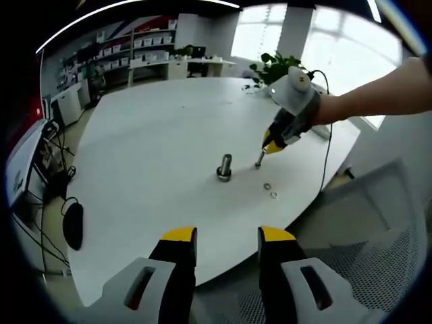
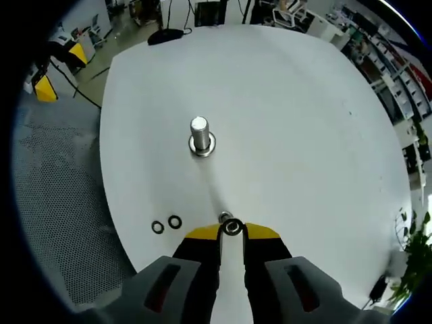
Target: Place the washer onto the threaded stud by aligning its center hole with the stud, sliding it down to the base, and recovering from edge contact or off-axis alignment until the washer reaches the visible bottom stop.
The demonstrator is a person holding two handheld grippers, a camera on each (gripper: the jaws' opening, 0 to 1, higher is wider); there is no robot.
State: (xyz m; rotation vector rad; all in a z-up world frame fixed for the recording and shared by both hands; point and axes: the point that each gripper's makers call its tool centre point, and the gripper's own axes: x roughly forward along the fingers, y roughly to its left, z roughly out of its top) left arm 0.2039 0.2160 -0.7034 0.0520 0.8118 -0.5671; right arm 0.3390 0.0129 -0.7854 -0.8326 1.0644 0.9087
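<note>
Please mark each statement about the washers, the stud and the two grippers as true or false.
1. The right gripper holds a washer. True.
2. The held washer is already on the stud. False: it is apart from the stud.
3. Two spare washers lie on the table. True.
4. The left gripper is shut on a washer. False: its fingers stand apart, holding nothing.
5. The stud lies flat. False: it stands upright.

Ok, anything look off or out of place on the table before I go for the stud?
Nothing stands out: threaded stud upright, two spare washers flat near the table edge, right gripper shut on a washer.
</note>
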